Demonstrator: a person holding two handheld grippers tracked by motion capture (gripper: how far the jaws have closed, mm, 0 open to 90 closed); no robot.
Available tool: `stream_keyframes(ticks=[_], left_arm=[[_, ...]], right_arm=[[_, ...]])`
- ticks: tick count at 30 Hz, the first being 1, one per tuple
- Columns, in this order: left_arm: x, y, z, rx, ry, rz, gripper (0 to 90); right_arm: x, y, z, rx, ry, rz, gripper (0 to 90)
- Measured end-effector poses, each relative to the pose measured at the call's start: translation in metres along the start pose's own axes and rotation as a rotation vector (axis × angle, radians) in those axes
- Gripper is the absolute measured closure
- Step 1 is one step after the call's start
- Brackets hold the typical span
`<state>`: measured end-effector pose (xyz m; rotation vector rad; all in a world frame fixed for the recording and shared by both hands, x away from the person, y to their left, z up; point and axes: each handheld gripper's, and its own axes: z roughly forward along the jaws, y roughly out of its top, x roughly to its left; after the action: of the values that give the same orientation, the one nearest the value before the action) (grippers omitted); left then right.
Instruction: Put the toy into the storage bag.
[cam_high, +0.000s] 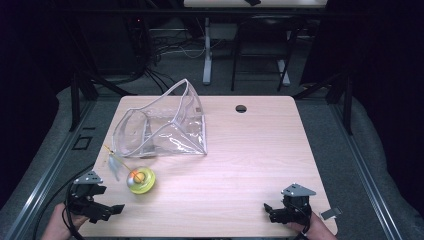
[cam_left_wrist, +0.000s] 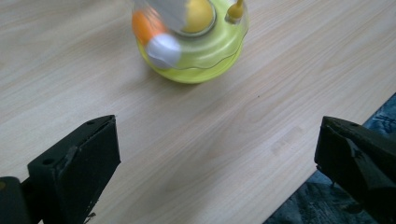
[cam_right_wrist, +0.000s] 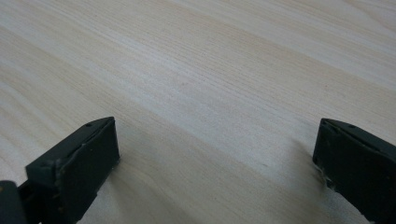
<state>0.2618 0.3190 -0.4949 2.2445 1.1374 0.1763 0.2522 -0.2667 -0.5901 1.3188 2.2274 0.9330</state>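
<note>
You are working at a pale wood-grain table (cam_high: 250, 150) with a round cable hole near its far edge, standing on grey carpet in a dark room with black frames and cables behind. Your left gripper (cam_high: 100, 202) sits at the near left corner, jaws spread wide and holding nothing. The yellow-green round plastic toy with orange and white balls (cam_left_wrist: 189, 39) lies just ahead of it, apart from both jaws, near a clear plastic zip pouch (cam_high: 165, 127). Your right gripper (cam_right_wrist: 215, 163) hovers wide open over bare wood.
</note>
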Motion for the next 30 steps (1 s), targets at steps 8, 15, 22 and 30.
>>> stream_keyframes(ticks=[8,15,22,30], left_arm=[[-0.008,0.01,-0.012,-0.001,-0.016,0.032,0.2],[-0.015,0.022,-0.02,-0.032,-0.036,0.05,0.2],[-0.023,0.033,-0.028,-0.045,-0.054,0.083,0.2],[-0.029,0.049,-0.03,-0.057,-0.059,0.1,0.2]], right_arm=[[0.0,0.0,0.0,0.0,0.0,0.0,0.0],[0.0,0.0,0.0,0.0,0.0,0.0,0.0],[0.0,0.0,0.0,0.0,0.0,0.0,0.0],[0.0,0.0,0.0,0.0,0.0,0.0,0.0]])
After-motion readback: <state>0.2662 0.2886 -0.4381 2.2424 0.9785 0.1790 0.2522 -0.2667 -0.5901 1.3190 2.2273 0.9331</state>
